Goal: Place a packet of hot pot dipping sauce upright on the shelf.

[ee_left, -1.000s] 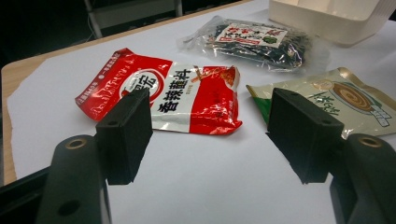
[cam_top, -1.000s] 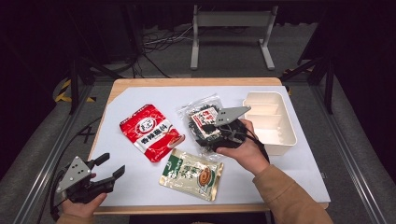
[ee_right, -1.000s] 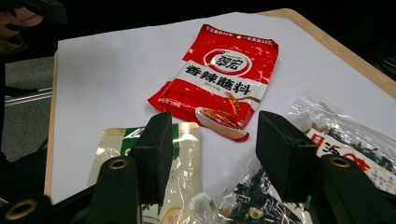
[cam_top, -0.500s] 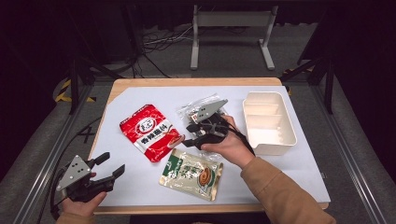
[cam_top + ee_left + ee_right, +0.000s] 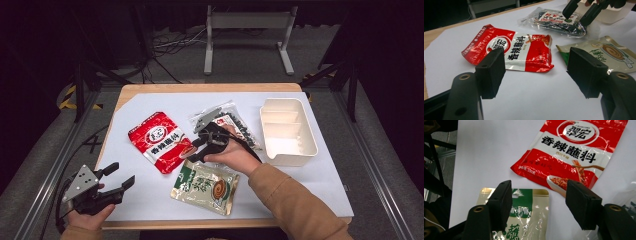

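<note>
A red seasoning packet (image 5: 160, 141) lies flat left of centre on the white table cover. A green and gold packet (image 5: 205, 186) lies in front of it, and a clear packet of dark pieces (image 5: 230, 122) lies behind. My right gripper (image 5: 194, 151) hovers low where the red packet (image 5: 574, 152) and the green packet (image 5: 524, 220) nearly meet. Its jaws have just been opening and hold nothing. My left gripper (image 5: 122, 174) rests open and empty at the front left corner, pointing at the red packet (image 5: 524, 53).
A white divided tray (image 5: 287, 131) stands at the right, beside the clear packet. A wooden table edge (image 5: 200, 88) borders the white cover at the back. There is bare white cover at the front left and along the far left.
My right gripper has moved left and down, from over the clear packet to the near corner of the red packet, and its jaws stand wider. The left gripper has stayed put.
</note>
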The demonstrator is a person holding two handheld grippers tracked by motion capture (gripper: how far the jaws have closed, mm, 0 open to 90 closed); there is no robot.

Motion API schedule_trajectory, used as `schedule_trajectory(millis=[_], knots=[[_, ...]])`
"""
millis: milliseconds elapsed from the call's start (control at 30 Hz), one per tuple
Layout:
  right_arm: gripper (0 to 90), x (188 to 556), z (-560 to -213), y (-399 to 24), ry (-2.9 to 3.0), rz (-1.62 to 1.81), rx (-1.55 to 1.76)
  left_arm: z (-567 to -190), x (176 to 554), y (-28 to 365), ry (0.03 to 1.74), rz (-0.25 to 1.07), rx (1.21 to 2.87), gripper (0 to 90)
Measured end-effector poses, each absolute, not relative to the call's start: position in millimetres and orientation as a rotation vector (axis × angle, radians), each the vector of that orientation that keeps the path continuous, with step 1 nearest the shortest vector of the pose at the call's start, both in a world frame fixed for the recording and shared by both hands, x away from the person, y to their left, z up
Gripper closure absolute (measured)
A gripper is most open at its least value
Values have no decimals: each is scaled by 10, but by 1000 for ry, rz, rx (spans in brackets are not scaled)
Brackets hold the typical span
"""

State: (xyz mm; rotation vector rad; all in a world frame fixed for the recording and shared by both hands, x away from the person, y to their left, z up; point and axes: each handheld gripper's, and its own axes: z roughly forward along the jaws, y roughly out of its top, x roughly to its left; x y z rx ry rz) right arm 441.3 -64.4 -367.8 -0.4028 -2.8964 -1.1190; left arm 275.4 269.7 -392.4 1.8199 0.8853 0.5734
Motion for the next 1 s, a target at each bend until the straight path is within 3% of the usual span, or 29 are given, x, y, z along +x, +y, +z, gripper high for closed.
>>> schedule_trajectory(millis=[1000], knots=[[278,4541,-4203,-295,-2892,-858,-319,-3950,2787,2687,887,554,1834,310]])
